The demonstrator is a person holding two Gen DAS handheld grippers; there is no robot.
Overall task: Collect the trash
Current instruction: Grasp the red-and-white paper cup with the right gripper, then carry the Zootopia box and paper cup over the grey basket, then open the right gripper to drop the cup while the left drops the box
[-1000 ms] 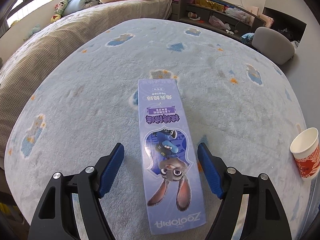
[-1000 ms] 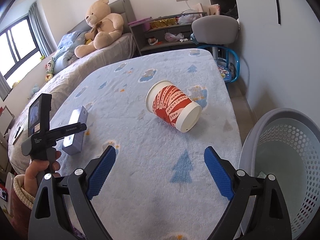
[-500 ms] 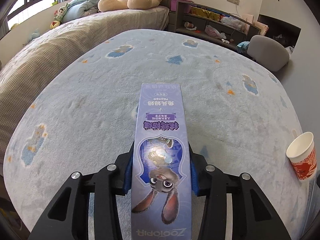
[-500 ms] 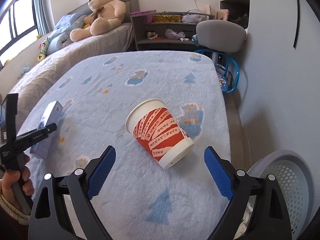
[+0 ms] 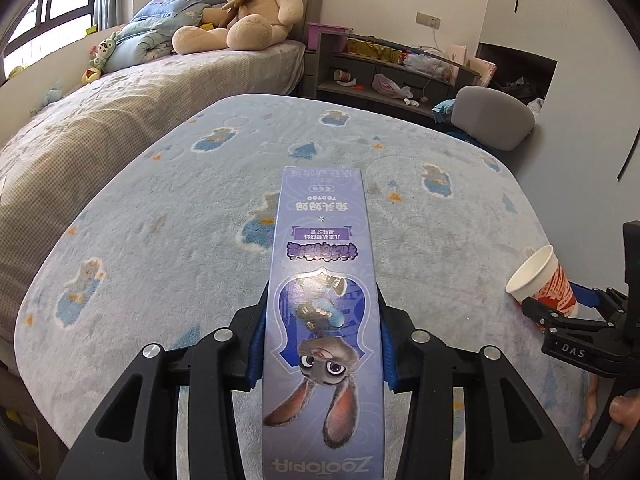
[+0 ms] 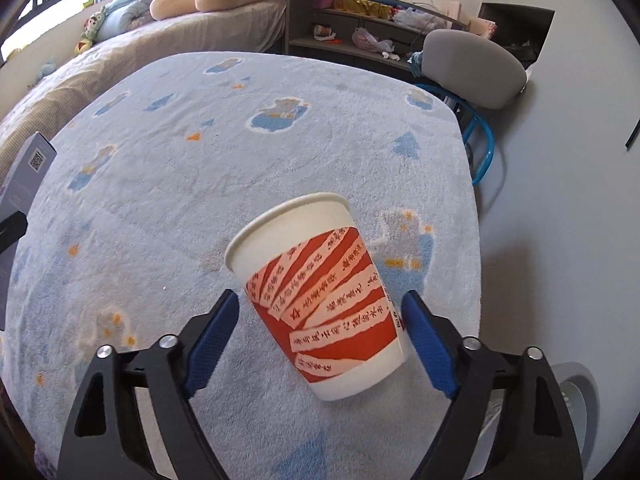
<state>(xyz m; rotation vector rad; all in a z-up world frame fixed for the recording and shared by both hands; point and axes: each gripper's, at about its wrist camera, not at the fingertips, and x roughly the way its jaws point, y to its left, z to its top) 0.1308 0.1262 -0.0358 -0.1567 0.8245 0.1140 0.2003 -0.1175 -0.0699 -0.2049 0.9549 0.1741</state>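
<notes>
Left gripper [image 5: 322, 354] clamps the purple box [image 5: 325, 300], pointing twelve o'clock; right gripper [image 6: 320, 336], jaws closing, brackets the paper cup [image 6: 320, 300], left pad clear.

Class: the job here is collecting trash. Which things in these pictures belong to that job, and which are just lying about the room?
Belong to the job:
purple box
paper cup
grey basket

Just lying about:
teddy bear
grey chair
shelf clutter

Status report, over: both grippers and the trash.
Left gripper shut on purple box. Right gripper closing around paper cup, left pad not touching yet. Nothing in the way.
</notes>
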